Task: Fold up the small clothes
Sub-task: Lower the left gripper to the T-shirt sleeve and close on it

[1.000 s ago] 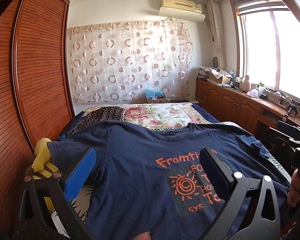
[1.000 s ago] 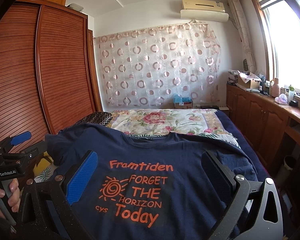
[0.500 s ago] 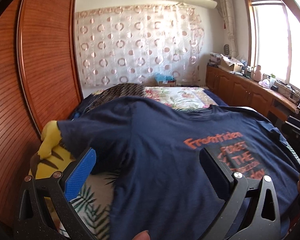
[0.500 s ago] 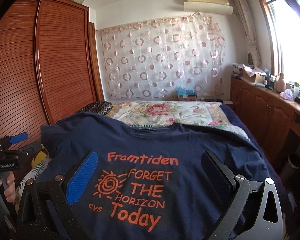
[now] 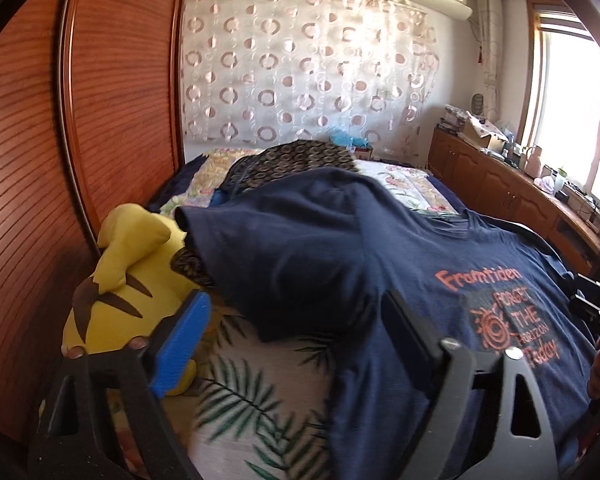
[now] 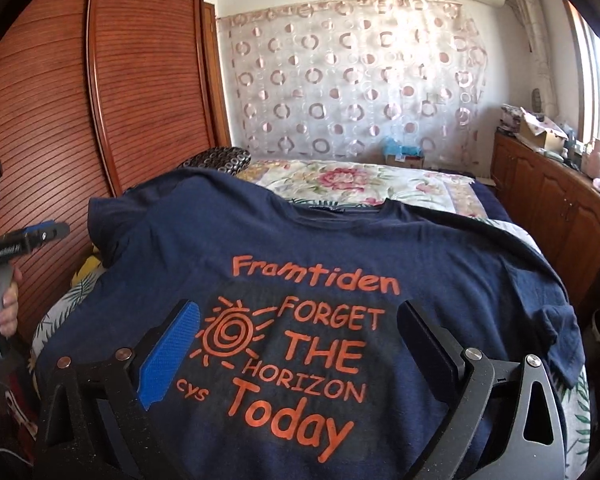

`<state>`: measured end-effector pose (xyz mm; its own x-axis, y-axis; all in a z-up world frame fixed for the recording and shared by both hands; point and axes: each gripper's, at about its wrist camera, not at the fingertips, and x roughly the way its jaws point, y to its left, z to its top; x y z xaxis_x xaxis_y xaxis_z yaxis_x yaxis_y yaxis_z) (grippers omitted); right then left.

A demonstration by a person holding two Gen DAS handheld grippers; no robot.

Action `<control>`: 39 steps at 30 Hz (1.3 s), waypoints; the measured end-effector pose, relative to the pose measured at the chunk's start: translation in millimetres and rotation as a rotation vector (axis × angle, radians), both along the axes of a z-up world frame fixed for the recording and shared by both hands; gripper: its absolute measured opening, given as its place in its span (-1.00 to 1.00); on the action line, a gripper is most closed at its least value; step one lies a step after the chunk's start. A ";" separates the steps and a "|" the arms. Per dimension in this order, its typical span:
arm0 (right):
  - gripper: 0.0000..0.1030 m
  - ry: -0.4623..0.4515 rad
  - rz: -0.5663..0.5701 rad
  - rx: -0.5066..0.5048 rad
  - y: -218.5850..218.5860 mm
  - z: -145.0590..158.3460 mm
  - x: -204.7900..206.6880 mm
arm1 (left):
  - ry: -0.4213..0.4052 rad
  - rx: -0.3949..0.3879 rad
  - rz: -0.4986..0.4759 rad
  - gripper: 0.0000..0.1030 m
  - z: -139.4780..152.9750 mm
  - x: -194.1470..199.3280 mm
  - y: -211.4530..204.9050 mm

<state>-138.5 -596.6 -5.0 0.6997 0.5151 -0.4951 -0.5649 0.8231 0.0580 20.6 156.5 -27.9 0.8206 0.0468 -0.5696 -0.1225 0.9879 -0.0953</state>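
Observation:
A navy T-shirt (image 6: 320,248) with orange print lies spread face up on the bed; it also shows in the left wrist view (image 5: 340,248). Its left sleeve (image 5: 260,248) points toward the yellow plush. My left gripper (image 5: 296,328) is open and empty, held above the shirt's left side near the sleeve. My right gripper (image 6: 300,340) is open and empty above the printed chest. The left gripper also shows at the left edge of the right wrist view (image 6: 40,234).
A yellow plush toy (image 5: 128,280) lies at the bed's left edge against the wooden wardrobe (image 5: 40,160). A floral quilt (image 6: 360,184) and a dark patterned pillow (image 5: 296,160) lie beyond the shirt. Wooden cabinets (image 6: 552,200) run along the right wall.
My left gripper has swung left toward the shirt's left sleeve and the plush. My right gripper has moved a little closer over the print. The shirt has not moved.

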 end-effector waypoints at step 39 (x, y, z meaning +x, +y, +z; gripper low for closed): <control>0.92 0.012 -0.053 -0.014 -4.1 2.2 9.0 | -0.098 0.017 -0.129 -0.96 64.8 62.1 -13.4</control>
